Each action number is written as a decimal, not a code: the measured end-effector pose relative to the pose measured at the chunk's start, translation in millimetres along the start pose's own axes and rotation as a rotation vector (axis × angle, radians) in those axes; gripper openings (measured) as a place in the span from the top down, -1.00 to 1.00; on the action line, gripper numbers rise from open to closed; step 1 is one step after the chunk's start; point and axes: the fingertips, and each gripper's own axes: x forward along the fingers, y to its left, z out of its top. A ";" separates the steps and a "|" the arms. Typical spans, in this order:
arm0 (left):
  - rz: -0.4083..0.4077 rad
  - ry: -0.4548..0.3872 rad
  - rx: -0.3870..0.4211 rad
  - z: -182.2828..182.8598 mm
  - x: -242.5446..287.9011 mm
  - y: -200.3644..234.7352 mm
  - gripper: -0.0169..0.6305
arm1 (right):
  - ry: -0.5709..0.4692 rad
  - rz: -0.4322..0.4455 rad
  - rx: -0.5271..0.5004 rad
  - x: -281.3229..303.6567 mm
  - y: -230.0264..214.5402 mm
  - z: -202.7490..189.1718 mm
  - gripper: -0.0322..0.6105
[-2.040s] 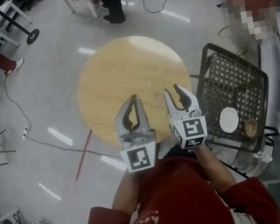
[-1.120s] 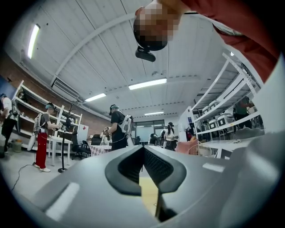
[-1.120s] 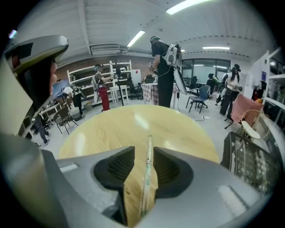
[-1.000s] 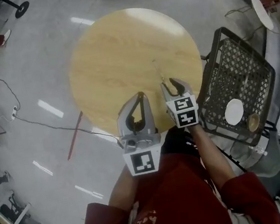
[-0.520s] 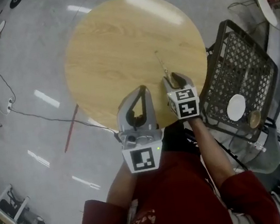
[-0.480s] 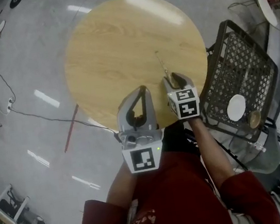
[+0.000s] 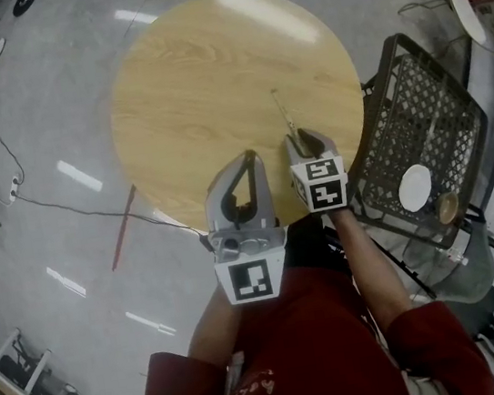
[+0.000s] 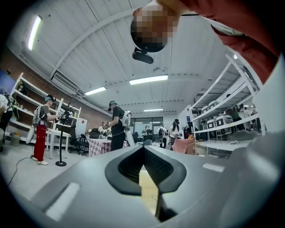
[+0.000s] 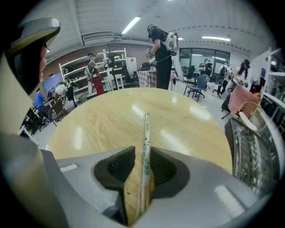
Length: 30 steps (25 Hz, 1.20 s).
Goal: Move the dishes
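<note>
while a white plate (image 7: 415,186) and a small bowl (image 7: 448,206) sit in the wire basket (image 7: 418,111) beside the round table (image 7: 200,70), the right gripper (image 7: 303,139) hangs over a slim printed stick (image 7: 281,109) lying on the wood, fingers apart astride it, just closing in. the left gripper (image 7: 245,170) is pinched together, empty. most moving seems left.

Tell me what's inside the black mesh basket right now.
A white plate and a small brown bowl lie side by side at the near end of the basket. The rest shows bare mesh; anything under the plate is covered.
</note>
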 end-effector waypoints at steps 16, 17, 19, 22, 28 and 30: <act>0.005 -0.022 -0.010 6.9 -3.0 2.3 0.93 | 0.079 0.062 -0.018 5.0 2.0 4.0 0.77; 0.004 -0.024 -0.013 7.2 -3.6 1.7 0.93 | 0.078 0.067 -0.008 5.0 2.6 4.3 0.77; 0.001 -0.027 -0.016 7.9 -3.4 -0.1 0.93 | 0.078 0.076 0.012 4.4 1.9 4.6 0.78; 0.000 -0.027 -0.012 8.9 -3.0 -2.2 0.93 | 0.072 0.082 0.041 0.6 -3.0 3.5 0.78; -0.021 -0.036 -0.012 14.9 -1.7 -11.0 0.93 | -0.001 0.062 0.110 -28.7 -20.0 19.9 0.78; -0.031 -0.038 -0.014 17.0 0.1 -15.9 0.93 | -0.029 0.052 0.115 -39.2 -24.2 27.8 0.78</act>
